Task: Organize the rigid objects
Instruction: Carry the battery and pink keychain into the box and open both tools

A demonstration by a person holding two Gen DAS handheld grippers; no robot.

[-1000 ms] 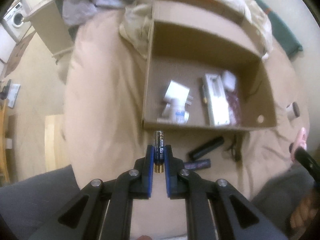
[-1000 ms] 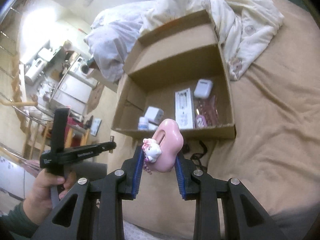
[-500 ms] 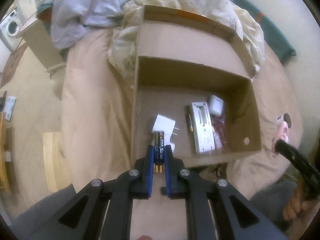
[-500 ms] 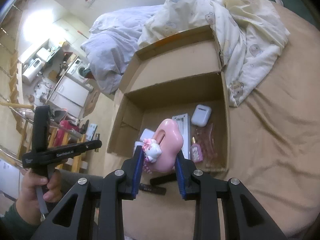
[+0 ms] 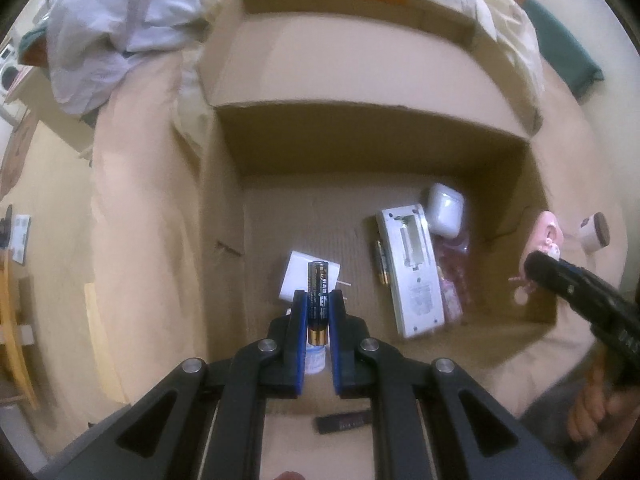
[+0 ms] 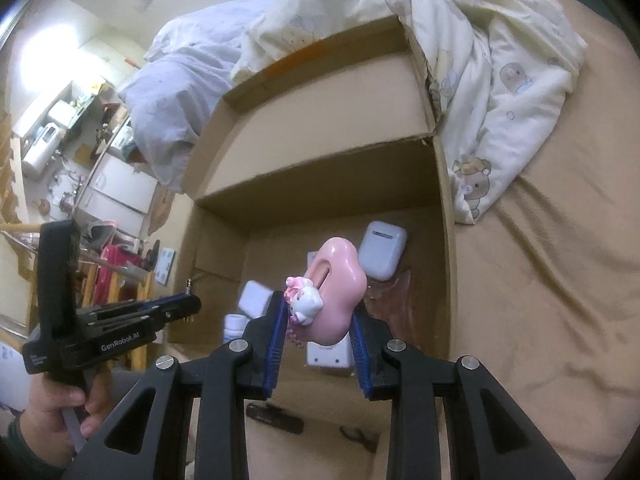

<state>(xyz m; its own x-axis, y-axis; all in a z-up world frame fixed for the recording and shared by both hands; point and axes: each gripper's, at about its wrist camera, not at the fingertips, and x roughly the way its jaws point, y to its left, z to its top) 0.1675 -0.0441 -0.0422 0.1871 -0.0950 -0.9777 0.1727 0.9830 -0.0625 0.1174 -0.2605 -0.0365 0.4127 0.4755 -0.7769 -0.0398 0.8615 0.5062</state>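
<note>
An open cardboard box lies on a tan bed. My left gripper is shut on a black and gold battery, held upright over the box's near left part, above a white charger. In the right wrist view my right gripper is shut on a pink clip with a small white figure, over the box near its front wall. The left gripper shows there at the left, a hand under it. In the box lie a white remote, a white earbud case and a second battery.
A cream quilt and a pale blue blanket are bunched behind the box. A dark stick-shaped thing lies on the sheet before the box's front wall. A small round-ended object sits right of the box. Floor and furniture lie left of the bed.
Both grippers have moved forward from the sheet in front of the box to over its inside, each keeping its hold. The box now fills more of both views.
</note>
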